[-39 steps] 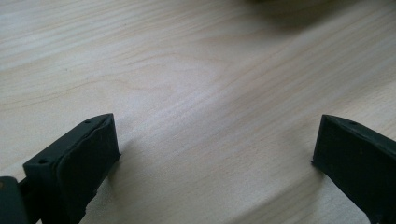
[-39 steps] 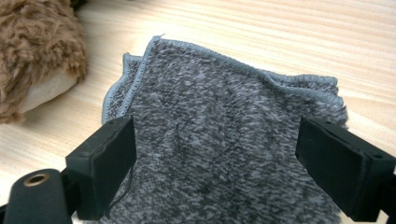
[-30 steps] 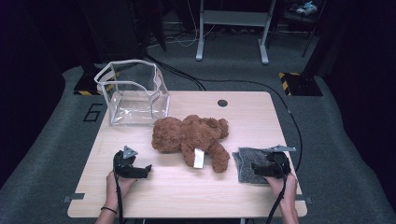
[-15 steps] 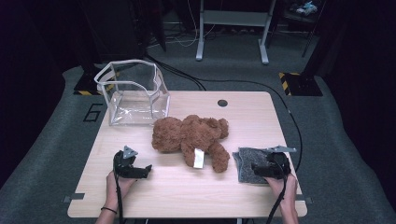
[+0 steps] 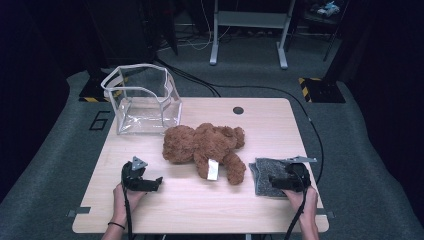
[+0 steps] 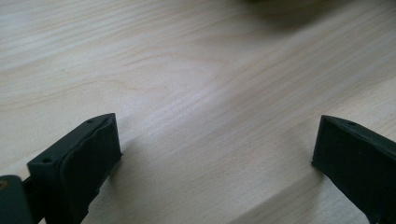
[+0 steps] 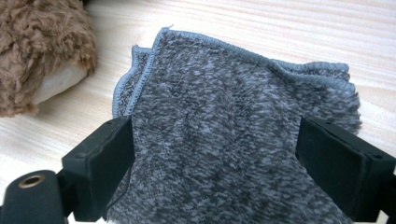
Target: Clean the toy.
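R tongs (image 5: 272,181) sit over grey cloth (image 5: 267,175) at near-right corner of counter (image 5: 280,125); jaws wide apart, straddling cloth, no pinch seen. Cloth lies flat, folded, directly under/ahead of R tongs, just beside teddy bear (image 5: 205,146) foot. L tongs (image 5: 159,181) open on bare wood nr near-left edge, well apart from cloth. R hand nearer, likely closes on cloth next.

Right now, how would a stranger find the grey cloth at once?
Look at the wooden table, at its near right corner. The grey cloth lies flat there, right of the teddy bear, under the right gripper. It alone is flat, grey and speckled.
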Tool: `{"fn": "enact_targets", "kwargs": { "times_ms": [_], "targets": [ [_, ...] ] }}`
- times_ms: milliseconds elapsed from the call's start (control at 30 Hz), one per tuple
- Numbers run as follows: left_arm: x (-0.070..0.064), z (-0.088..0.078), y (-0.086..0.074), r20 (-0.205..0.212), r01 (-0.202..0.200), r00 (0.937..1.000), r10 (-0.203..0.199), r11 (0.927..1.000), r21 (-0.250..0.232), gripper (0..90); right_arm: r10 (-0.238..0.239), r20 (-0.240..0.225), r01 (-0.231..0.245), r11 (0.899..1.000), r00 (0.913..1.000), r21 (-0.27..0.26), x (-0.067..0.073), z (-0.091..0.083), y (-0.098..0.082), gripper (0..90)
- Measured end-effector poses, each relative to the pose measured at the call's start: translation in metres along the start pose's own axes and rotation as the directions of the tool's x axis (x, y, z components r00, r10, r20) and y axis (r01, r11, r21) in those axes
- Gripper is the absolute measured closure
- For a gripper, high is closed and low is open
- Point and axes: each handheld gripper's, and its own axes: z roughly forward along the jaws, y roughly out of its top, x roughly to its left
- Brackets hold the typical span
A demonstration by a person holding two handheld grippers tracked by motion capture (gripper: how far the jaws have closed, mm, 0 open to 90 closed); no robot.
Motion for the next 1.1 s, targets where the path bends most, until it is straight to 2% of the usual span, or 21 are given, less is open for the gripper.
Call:
{"fn": "enact_targets", "kwargs": {
  "times_ms": [67,133,200,300,367,467,533,567,700,767,833,867,900,967,1100],
  "targets": [
    [0.001,-0.002,0.002,0.024,-0.006,0.9997,0.006,1.0000,-0.001,2.7,0.000,0.001,0.000,1.000,1.0000,0.007,0.000,0.000,-0.001,11.2],
    [-0.003,-0.003,0.005,0.012,-0.009,0.9999,0.009,0.9996,-0.028,5.5,-0.003,0.005,0.003,1.000,1.0000,0.011,-0.001,0.001,0.000,11.1],
    [-0.004,-0.005,0.012,0.054,-0.002,0.9985,0.003,0.9995,-0.032,9.0,0.002,0.005,-0.002,1.000,1.0000,0.013,-0.001,0.001,0.000,11.1],
    [-0.006,-0.006,0.023,0.107,0.023,0.9941,-0.016,0.9974,-0.068,13.7,0.002,0.002,-0.002,1.000,1.0000,0.014,0.000,0.001,0.001,10.9],
    [-0.006,-0.006,0.031,0.139,0.055,0.9894,-0.040,0.9931,-0.104,14.6,0.003,0.002,-0.003,1.000,1.0000,0.023,0.001,0.001,0.001,11.1],
    [-0.007,-0.009,0.042,0.174,0.057,0.9841,-0.035,0.9905,-0.125,14.7,0.018,0.002,-0.018,0.999,0.9998,0.038,0.003,0.002,0.001,11.1],
    [-0.008,-0.009,0.050,0.192,0.052,0.9811,-0.025,0.9897,-0.133,14.9,-0.001,0.000,0.001,0.999,1.0000,0.033,0.001,0.003,0.001,11.3],
    [-0.009,-0.009,0.052,0.195,0.054,0.9804,-0.027,0.9893,-0.136,14.6,0.002,0.000,-0.002,0.999,1.0000,0.036,0.001,0.004,0.001,11.3],
    [-0.012,-0.008,0.064,0.186,0.009,0.9824,0.014,0.9926,-0.121,17.7,0.003,0.000,-0.003,0.999,1.0000,0.041,0.003,0.005,0.000,11.2],
    [-0.016,-0.005,0.069,0.148,-0.036,0.9877,0.051,0.9940,-0.103,22.7,-0.001,0.000,0.001,0.999,1.0000,0.043,0.002,0.007,-0.001,11.3],
    [-0.019,-0.003,0.071,0.140,-0.068,0.9869,0.080,0.9939,-0.086,28.7,0.017,0.002,-0.017,0.998,0.9999,0.053,0.003,0.007,-0.002,11.6],
    [-0.020,-0.002,0.072,0.130,-0.076,0.9878,0.086,0.9939,-0.079,33.4,0.008,0.002,-0.008,0.999,1.0000,0.049,0.001,0.007,-0.002,11.8],
    [-0.021,0.000,0.073,0.134,-0.091,0.9858,0.101,0.9929,-0.076,35.6,-0.001,0.004,0.000,0.999,1.0000,0.048,0.000,0.008,-0.002,11.9],
    [-0.021,0.001,0.073,0.122,-0.092,0.9874,0.101,0.9929,-0.075,44.8,0.011,0.005,-0.011,0.998,0.9999,0.055,0.000,0.008,-0.003,12.4],
    [-0.013,0.004,0.070,0.171,-0.050,0.9829,0.067,0.9934,-0.104,58.2,0.003,0.004,-0.003,0.998,1.0000,0.061,-0.001,0.011,-0.006,14.3]
  ]
}}
